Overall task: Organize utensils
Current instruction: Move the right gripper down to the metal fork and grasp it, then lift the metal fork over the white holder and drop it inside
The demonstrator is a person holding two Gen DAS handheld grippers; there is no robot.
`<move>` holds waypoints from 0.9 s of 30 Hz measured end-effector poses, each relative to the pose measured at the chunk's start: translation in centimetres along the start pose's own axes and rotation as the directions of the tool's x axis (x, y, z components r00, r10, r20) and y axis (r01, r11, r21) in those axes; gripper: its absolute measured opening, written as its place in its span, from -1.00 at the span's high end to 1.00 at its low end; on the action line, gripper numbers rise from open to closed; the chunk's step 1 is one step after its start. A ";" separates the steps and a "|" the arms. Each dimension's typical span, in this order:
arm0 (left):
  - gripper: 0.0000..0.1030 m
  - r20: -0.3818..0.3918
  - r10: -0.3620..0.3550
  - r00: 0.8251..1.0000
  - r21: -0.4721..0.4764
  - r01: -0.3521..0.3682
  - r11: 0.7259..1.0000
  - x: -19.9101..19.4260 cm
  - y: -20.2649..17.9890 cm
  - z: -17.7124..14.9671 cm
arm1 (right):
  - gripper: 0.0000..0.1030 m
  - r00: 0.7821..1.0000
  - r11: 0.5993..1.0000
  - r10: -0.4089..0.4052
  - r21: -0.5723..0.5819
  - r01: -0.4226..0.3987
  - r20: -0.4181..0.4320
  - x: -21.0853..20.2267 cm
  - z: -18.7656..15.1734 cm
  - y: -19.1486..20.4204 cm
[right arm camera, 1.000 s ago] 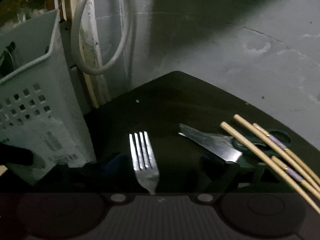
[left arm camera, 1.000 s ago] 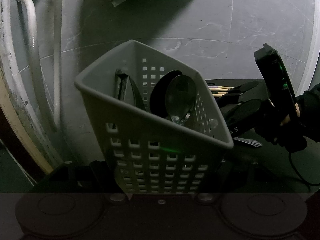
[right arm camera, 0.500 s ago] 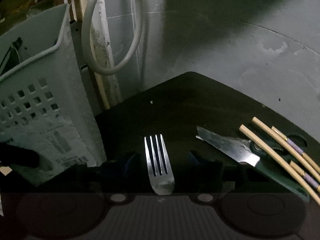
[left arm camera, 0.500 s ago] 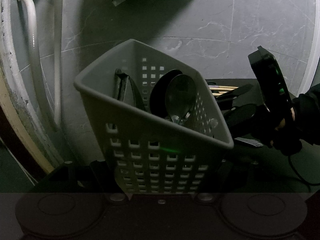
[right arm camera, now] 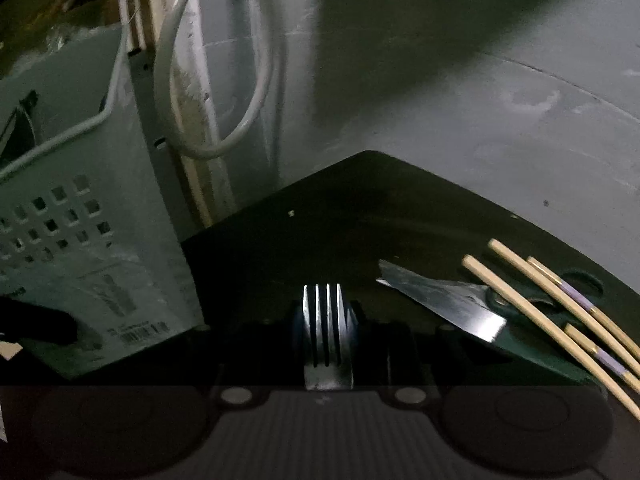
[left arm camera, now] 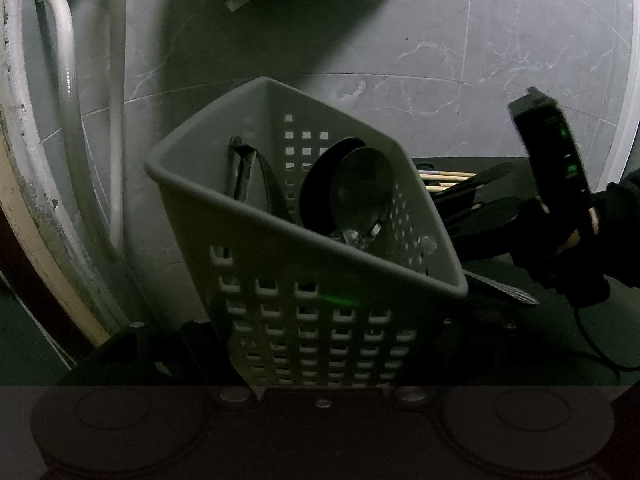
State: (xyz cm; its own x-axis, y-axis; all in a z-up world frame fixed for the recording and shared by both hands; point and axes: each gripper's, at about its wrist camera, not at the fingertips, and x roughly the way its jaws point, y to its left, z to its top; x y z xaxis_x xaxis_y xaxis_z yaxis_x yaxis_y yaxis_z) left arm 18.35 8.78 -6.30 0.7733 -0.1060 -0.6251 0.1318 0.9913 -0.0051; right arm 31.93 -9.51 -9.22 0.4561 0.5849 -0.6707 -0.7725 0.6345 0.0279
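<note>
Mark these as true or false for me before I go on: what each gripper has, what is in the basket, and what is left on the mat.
1. The right gripper is shut on the silver metal fork. True.
2. The grey perforated plastic basket is empty. False: a metal spoon and dark utensils stand in it.
3. The left gripper is shut on the basket. True.
4. The scissors with the dark green handle are in the basket. False: they lie on the black mat.
5. The pale wooden chopsticks lie partly across the scissors. True.
</note>
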 end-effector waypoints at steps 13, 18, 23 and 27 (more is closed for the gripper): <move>-0.48 0.000 -0.019 1.000 0.015 0.019 1.000 0.4 0.0 0.4 | 0.53 0.981 0.985 -0.117 0.144 0.095 0.155 -7.2 -0.7 -1.7; -0.48 0.002 -0.040 0.999 0.033 0.040 0.999 0.7 -0.1 0.5 | 0.53 0.960 0.975 -0.168 0.181 0.129 0.223 -10.2 -0.3 -1.3; -0.48 0.002 -0.064 0.998 0.052 0.064 0.997 1.3 -0.5 0.9 | 0.53 0.944 0.968 -0.206 0.193 0.159 0.258 -12.4 -0.1 -1.2; -0.48 0.001 -0.081 0.997 0.068 0.080 0.994 1.6 -1.0 1.1 | 0.53 0.931 0.961 -0.232 0.216 0.174 0.282 -13.8 0.1 -1.4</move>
State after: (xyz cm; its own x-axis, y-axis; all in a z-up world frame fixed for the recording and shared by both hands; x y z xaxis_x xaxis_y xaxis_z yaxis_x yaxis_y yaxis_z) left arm 20.09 7.50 -6.46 0.7609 -0.1858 -0.6218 0.2355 0.9719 -0.0022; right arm 26.76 -18.44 0.11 0.7286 0.5398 -0.4217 -0.5671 0.8206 0.0706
